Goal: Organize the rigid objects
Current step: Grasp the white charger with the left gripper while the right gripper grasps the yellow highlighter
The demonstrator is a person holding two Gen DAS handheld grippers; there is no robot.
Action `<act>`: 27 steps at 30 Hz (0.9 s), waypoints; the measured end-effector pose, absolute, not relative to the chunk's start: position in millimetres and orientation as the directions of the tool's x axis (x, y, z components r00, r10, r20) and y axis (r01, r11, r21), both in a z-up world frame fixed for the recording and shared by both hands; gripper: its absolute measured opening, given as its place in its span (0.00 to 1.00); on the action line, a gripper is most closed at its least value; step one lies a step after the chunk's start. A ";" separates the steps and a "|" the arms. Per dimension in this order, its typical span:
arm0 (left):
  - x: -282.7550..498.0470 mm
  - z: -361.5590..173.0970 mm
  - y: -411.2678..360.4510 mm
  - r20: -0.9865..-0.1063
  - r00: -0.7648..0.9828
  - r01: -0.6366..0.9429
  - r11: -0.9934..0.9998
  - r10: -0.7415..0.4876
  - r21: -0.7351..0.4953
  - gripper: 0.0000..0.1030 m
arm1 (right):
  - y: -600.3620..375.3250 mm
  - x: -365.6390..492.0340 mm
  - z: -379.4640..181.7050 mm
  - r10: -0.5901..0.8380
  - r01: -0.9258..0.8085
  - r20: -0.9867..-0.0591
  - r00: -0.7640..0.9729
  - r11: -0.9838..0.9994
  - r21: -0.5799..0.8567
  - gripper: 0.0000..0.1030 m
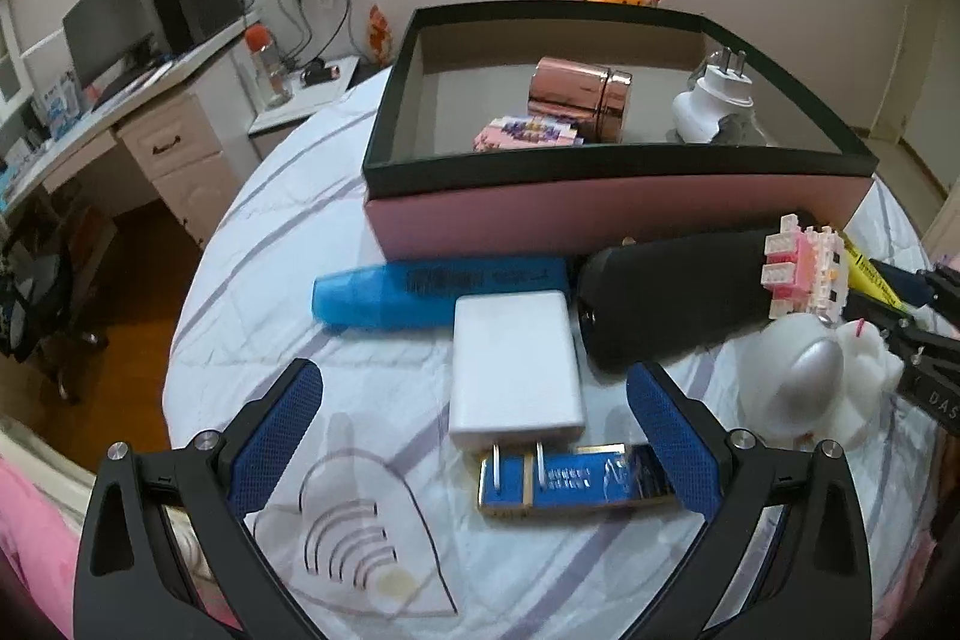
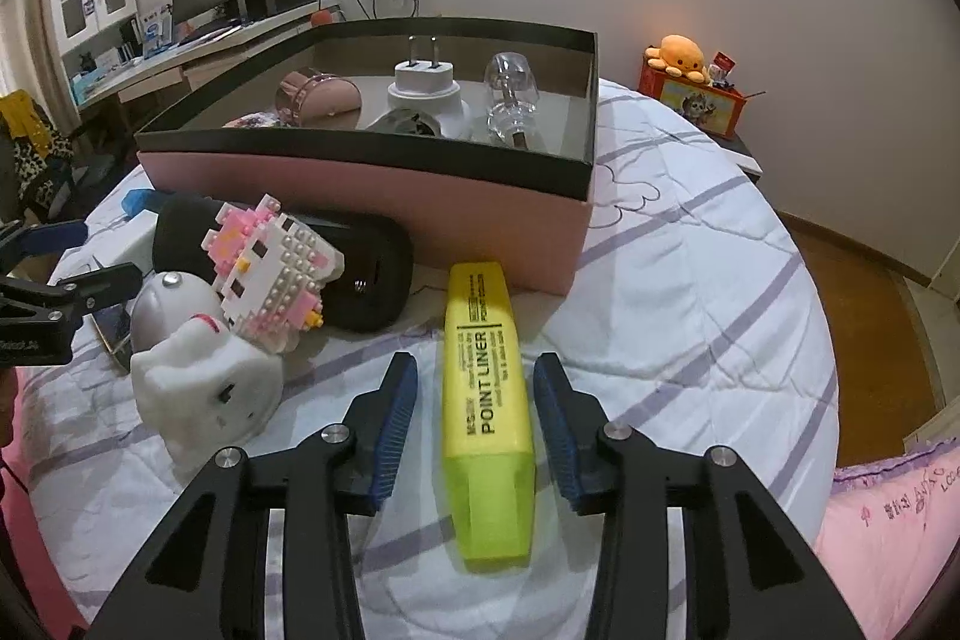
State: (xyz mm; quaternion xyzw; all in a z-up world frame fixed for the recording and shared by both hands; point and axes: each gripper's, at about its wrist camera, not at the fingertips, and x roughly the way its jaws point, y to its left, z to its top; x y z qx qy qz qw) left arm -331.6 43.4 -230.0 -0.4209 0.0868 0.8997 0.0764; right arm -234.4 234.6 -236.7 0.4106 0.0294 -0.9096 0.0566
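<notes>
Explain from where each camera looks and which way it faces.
Left wrist: on the left tool, facing forward and down at a white charger before the box; its fingers show.
Right wrist: on the right tool, fingers either side of a yellow highlighter.
Shared: box, brick figure.

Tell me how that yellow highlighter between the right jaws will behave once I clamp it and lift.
The yellow highlighter looks like stiff plastic, so it probably won't flex. Its flattish body lies still on the soft quilt, so rolling seems unlikely. The right gripper straddles it lengthwise, pads apart; its smooth sides might slip.
</notes>
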 end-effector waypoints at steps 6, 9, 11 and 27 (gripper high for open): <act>-336.0 -239.1 40.8 -0.780 -0.616 -0.224 -0.974 0.110 0.040 0.48 | 246.3 -233.9 -237.0 -0.137 0.134 -0.736 -0.663 -0.989 0.064 0.26; -334.6 -239.1 44.5 -0.777 -0.620 -0.240 -0.969 0.109 0.055 0.43 | 247.1 -235.9 -237.2 -0.148 0.141 -0.741 -0.655 -0.987 0.073 0.26; -334.2 -239.2 46.9 -0.773 -0.626 -0.236 -0.970 0.102 0.064 0.42 | 245.1 -237.4 -237.3 -0.138 0.136 -0.740 -0.659 -0.989 0.064 0.26; -304.4 -204.7 31.2 -0.732 -0.659 -0.252 -0.968 0.174 -0.003 0.40 | 250.1 -215.8 -220.9 -0.194 0.121 -0.693 -0.694 -0.981 0.153 0.26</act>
